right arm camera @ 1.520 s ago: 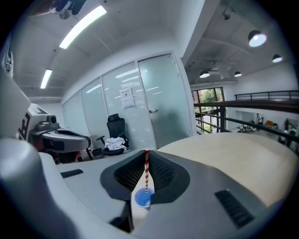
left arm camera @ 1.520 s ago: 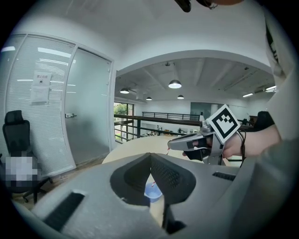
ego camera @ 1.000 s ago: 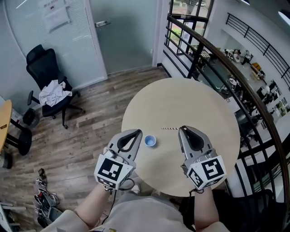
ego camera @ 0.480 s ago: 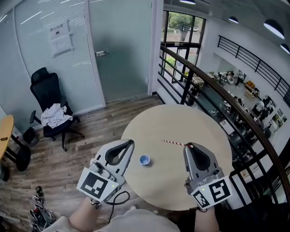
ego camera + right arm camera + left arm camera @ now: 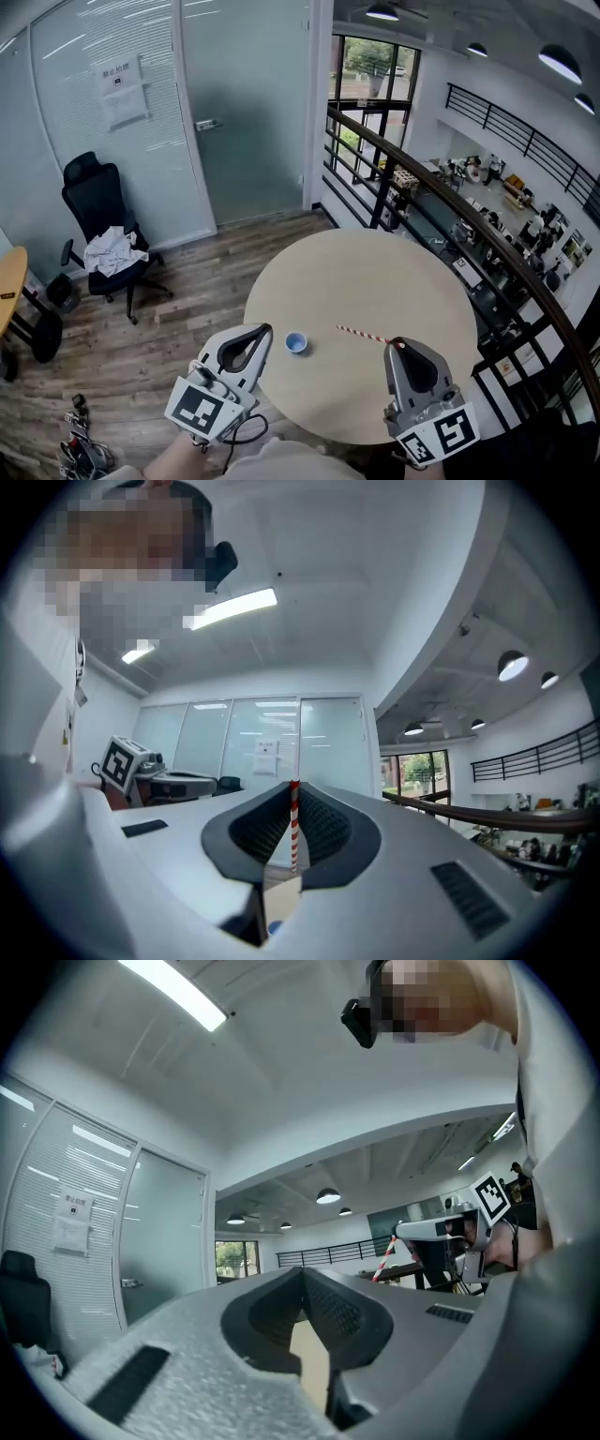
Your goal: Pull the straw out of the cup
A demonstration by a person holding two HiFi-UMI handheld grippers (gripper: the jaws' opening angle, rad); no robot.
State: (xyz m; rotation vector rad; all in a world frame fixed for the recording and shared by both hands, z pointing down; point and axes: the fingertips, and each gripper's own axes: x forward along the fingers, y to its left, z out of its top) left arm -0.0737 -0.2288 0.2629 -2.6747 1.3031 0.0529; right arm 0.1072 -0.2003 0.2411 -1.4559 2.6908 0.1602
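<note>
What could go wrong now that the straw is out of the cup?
The right gripper pinches the straw by one end, right at the jaw tips, so it could pivot or slip out. The straw's free end points toward the cup; a swing left could tip it. The cup stands unheld near the table edge, and the shut, empty left gripper could knock it.

One round surface (image 5: 375,272), one blue cup (image 5: 296,343) and one red-and-white striped straw (image 5: 361,334). Two grippers: the left gripper (image 5: 264,329) and the right gripper (image 5: 398,344), with two marker cubes (image 5: 200,410), one per gripper. One black office chair (image 5: 89,187) in full view, with one white cloth (image 5: 111,251) on it. One paper notice (image 5: 122,89) on the glass wall.
</note>
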